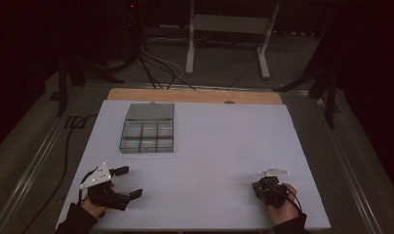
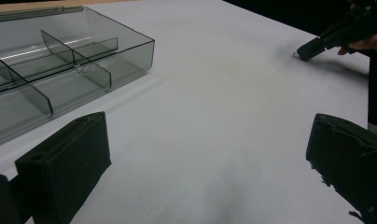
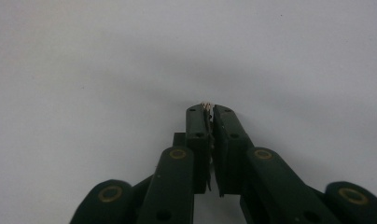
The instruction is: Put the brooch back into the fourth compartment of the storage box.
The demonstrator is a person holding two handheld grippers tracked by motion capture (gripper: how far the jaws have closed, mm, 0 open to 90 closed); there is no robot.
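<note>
One clear six-compartment box [image 1: 147, 135], two grippers [image 1: 127, 182] [image 1: 256, 185] near it.

Glossy clear smoky plastic organizer box [image 1: 147, 135] sits on a matt white tabletop [image 1: 224, 146].

A small pale object [image 3: 206, 105] is clamped between the closed jaws of the right gripper [image 3: 207, 108]; only a whitish sliver is exposed at the jaw tips, and its shape cannot be determined. The tip of the object is held down at the white table surface [image 1: 214, 146], as seen in the left gripper view [image 2: 295, 55]. It is located well apart from the left gripper [image 1: 131, 181], whose jaws are spread wide
</note>
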